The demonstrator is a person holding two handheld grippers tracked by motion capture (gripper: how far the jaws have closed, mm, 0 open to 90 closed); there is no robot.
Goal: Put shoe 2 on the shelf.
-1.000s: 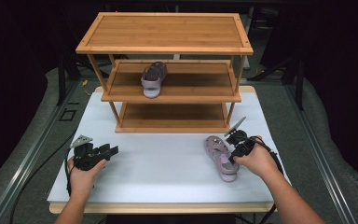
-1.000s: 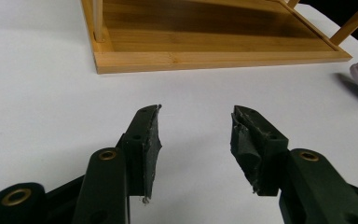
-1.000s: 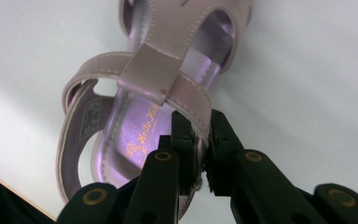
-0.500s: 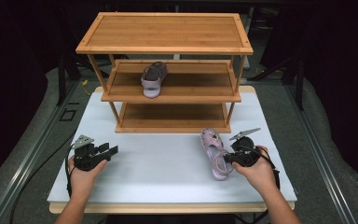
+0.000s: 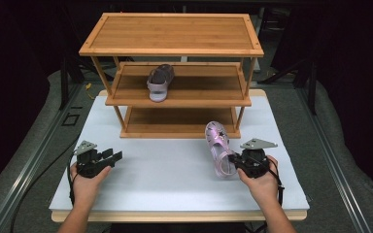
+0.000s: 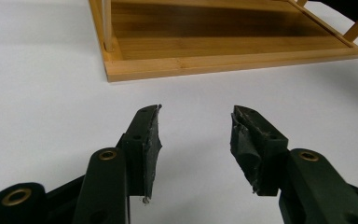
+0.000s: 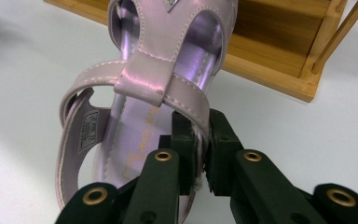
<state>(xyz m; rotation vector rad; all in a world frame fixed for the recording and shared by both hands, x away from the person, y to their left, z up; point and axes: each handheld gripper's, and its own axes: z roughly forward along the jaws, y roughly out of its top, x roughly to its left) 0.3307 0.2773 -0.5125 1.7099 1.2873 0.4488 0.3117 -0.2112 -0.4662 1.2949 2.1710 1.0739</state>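
Your right gripper [image 5: 232, 163] sits on the right side of the white tabletop [image 5: 175, 179], jaws pinched tight on the side strap of a pink-lilac sandal [image 5: 218, 148]. In the right gripper view the right gripper [image 7: 202, 140] clamps that strap near the ankle band, with the sandal's [image 7: 144, 79] toe pointing away toward the rack. From the high view the sandal lies in front of the wooden shoe rack [image 5: 175, 73], toe close to the bottom shelf's front edge, heel at your gripper (whether the sole rests on the tabletop or is lifted a bit, cannot tell). Your right hand [image 5: 262, 182] wraps the gripper body from below.

Your left gripper [image 5: 110, 156] is at the left of the tabletop, well apart from the sandal, jaws spread and holding nothing. In the left gripper view the left gripper [image 6: 195, 140] shows a clear gap between the worn pads, bare tabletop under them, and the rack's bottom shelf [image 6: 223, 42] ahead. Your left hand [image 5: 85, 182] holds it low over the tabletop.

A second sandal [image 5: 159, 81] (matching colour, looks darker in shade) sits on the rack's middle shelf, left of centre, at the front edge. Top shelf is bare wood.
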